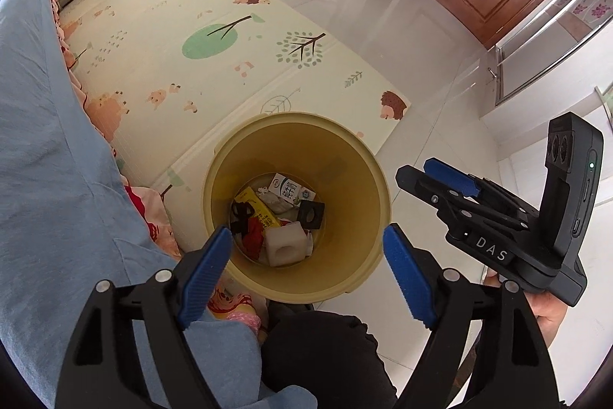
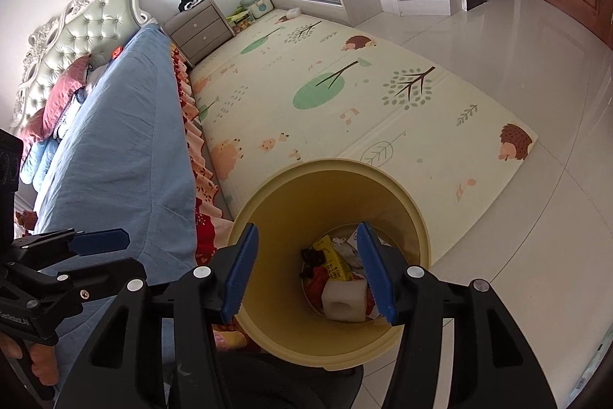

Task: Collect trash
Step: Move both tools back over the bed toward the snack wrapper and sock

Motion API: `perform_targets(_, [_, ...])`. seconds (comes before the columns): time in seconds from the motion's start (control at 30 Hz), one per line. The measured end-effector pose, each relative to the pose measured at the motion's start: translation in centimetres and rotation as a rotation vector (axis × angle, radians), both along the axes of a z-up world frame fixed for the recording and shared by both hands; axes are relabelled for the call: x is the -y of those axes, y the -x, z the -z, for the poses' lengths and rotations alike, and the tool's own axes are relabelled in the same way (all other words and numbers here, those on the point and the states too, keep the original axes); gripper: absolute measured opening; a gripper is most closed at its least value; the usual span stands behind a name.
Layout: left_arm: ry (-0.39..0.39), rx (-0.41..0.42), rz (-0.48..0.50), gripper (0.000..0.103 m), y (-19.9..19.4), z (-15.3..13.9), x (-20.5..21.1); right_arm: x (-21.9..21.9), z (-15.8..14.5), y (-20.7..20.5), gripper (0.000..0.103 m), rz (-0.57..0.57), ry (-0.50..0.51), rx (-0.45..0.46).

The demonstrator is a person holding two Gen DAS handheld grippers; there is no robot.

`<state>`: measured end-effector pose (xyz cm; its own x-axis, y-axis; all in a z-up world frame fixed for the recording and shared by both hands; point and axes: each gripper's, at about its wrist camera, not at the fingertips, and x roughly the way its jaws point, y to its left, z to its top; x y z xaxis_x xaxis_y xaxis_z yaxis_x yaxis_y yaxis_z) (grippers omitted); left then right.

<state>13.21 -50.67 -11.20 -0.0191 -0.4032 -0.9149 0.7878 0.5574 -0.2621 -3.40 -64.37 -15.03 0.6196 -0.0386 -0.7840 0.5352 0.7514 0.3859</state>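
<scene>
Trash [image 1: 274, 217] sits inside yellow bin [image 1: 345, 156]; left gripper [image 1: 306, 271] and right gripper [image 2: 308, 271] both spread, empty, above it. Collection looks nearly done; no litter visible on floor.

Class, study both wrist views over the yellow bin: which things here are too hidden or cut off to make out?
- Bottom layer of trash in the round yellow plastic bin: left wrist view, buried under the white foam block.
- White carton: right wrist view, behind the right gripper finger.
- Left gripper handle: left wrist view, cut off by the lower edge.
</scene>
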Motion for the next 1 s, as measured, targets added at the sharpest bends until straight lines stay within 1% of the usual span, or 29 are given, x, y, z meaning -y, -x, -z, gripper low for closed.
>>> perform_targets(0.1, [0.021,0.013,-0.007,0.081,0.1,-0.8,-0.7,-0.4,-0.8,0.1,0.053,-0.006,0.007,0.009])
perform_targets(0.2, [0.052,0.01,-0.027,0.081,0.0,-1.7,-2.0,-1.0,-1.9,0.0,0.053,-0.015,0.015,0.025])
perform_targets(0.33, [0.092,0.021,-0.067,0.081,-0.2,-3.2,-4.9,-2.7,-3.5,-0.8,0.053,-0.053,0.023,0.053])
perform_targets(0.47, [0.122,0.075,-0.123,0.081,-0.7,-5.2,-8.8,-5.7,-5.6,-2.4,0.053,-0.132,0.055,0.09])
perform_targets(0.53, [0.134,0.1,-0.163,0.081,-1.1,-6.1,-11.2,-7.5,-6.6,-3.4,0.053,-0.181,0.066,0.108])
perform_targets(0.73, [0.167,0.131,-0.299,0.081,-2.8,-7.8,-19.3,-13.1,-9.1,-6.9,0.053,-0.304,0.085,0.149])
perform_targets(1.0, [0.193,0.195,-0.491,0.081,-5.2,-10.3,-30.8,-22.8,-12.4,-11.7,0.053,-0.494,0.119,0.21])
